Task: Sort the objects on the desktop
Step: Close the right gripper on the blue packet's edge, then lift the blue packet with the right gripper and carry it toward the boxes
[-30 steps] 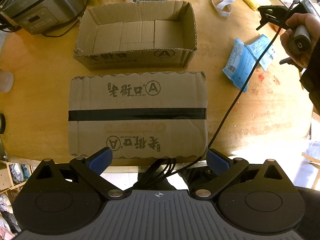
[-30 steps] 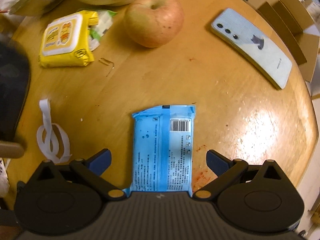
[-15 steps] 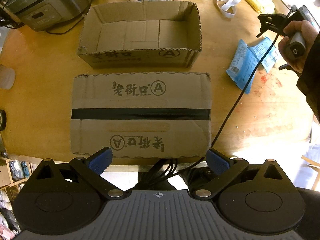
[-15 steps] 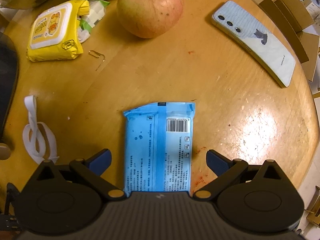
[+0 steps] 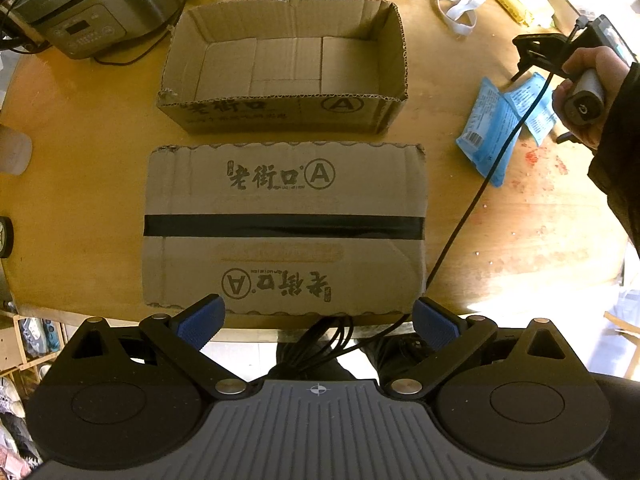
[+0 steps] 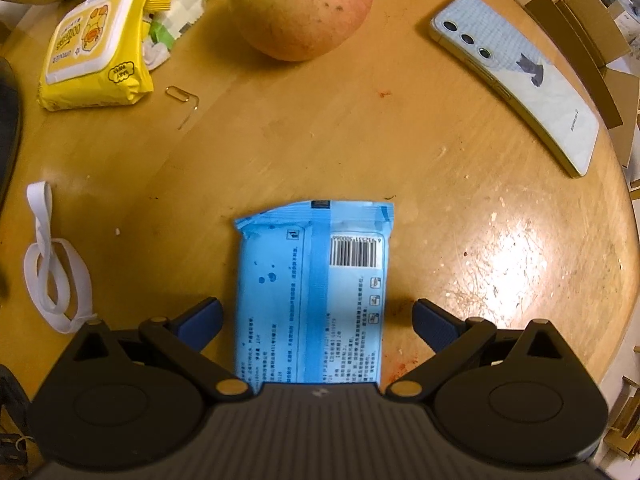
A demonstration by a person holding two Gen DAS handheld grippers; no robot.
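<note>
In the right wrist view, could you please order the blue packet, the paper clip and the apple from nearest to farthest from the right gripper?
1. Blue packet: lying between the open fingers of the right gripper.
2. Paper clip: farther out on the table, to the left.
3. Apple: farthest, at the top edge near the middle.

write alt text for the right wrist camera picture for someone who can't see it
The open right tool straddles a blue wipes packet lying flat on a round wooden table. Beyond it sit an apple, a yellow wipes pack, a paperclip and a phone.
</note>
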